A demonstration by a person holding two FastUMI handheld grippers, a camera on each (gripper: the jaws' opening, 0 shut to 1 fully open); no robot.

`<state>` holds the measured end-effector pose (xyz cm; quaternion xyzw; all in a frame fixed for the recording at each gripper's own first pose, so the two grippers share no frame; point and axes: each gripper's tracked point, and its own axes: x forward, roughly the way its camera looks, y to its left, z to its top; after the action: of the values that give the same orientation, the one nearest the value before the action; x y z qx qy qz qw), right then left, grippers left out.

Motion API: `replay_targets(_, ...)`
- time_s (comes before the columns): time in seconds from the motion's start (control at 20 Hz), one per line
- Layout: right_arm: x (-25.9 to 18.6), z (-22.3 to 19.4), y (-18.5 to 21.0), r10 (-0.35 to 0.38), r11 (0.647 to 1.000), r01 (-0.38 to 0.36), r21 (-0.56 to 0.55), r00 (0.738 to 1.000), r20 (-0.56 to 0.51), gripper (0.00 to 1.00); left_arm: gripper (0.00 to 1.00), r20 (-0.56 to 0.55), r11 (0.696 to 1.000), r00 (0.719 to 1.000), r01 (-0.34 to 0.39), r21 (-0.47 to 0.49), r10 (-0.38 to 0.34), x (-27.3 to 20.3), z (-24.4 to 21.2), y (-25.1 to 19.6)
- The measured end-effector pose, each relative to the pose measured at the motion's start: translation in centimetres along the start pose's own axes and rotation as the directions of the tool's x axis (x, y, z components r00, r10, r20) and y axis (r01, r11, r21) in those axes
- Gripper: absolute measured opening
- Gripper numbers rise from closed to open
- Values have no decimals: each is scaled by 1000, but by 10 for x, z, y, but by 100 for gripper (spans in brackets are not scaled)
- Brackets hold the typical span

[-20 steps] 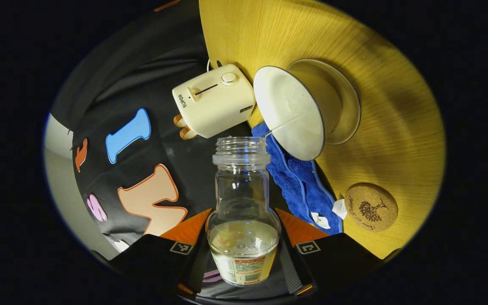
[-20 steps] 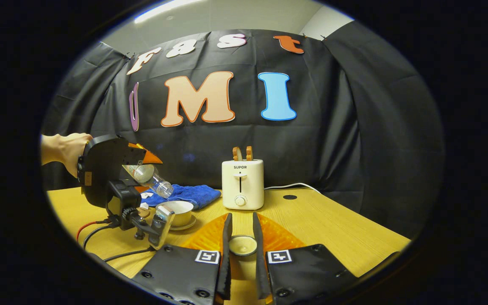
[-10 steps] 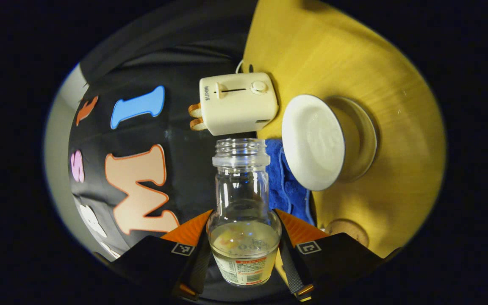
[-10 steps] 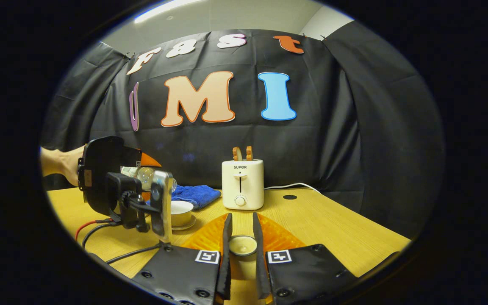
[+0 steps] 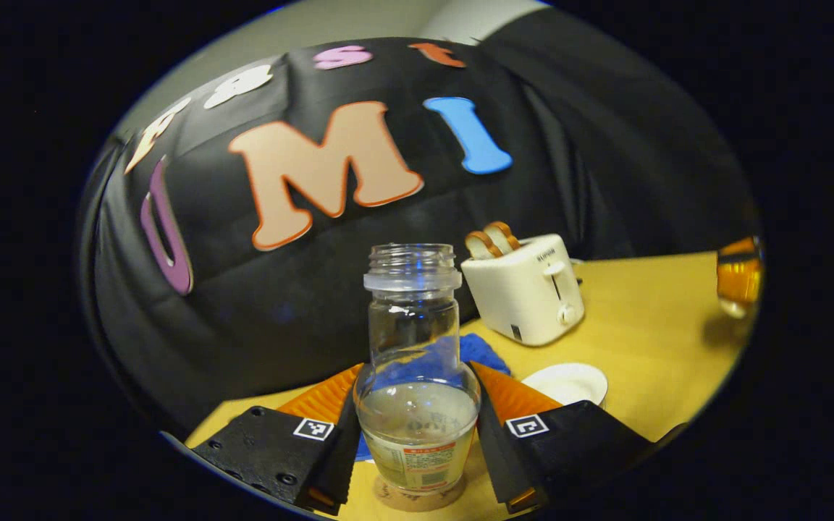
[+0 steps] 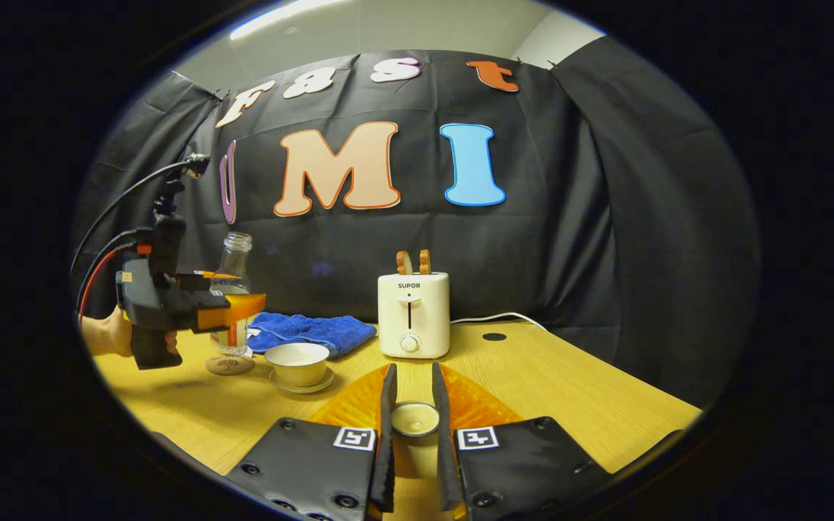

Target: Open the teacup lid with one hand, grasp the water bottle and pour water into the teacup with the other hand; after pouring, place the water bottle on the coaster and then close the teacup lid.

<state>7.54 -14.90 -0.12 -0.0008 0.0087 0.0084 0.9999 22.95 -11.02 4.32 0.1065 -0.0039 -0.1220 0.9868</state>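
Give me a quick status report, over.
Left gripper shut on water bottle, upright over coaster. Right gripper shut on teacup lid. Teacup open, nothing in the way.

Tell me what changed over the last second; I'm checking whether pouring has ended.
The left tongs swung the water bottle from tipped over the teacup back to upright, above the coaster. Unchanged: both grips, with the right tongs shut on the teacup lid; teacup, toaster, blue cloth.

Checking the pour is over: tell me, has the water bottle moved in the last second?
Yes. The water bottle swung from tilted over the teacup to upright above the coaster.
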Motion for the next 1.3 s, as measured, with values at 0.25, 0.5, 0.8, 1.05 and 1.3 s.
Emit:
replay_targets(0.25, 0, 0, 0, 0, 1000, 0, 0, 1000, 0, 26, 70, -26, 987, 997, -82, -139, 79, -7, 2, 2)
replay_targets(0.5, 0, -1, 0, 0, 1000, 0, 0, 1000, 1, 26, 70, -26, 964, 991, -133, -232, 130, -9, 0, 4)
replay_targets(0.8, 0, -1, 0, 0, 1000, 0, 0, 1000, 0, 26, 71, 16, 930, 978, -191, -312, 207, -6, 3, 13)
replay_targets(1.05, 0, -1, 0, -2, 1000, 2, 0, 1000, 0, 27, 71, 3, 939, 981, -186, -291, 195, -9, -3, 11)
replay_targets(1.3, 0, 0, -1, -2, 1000, 2, 0, 1000, 0, 26, 71, 4, 956, 981, -188, -224, 194, -9, -5, 12)
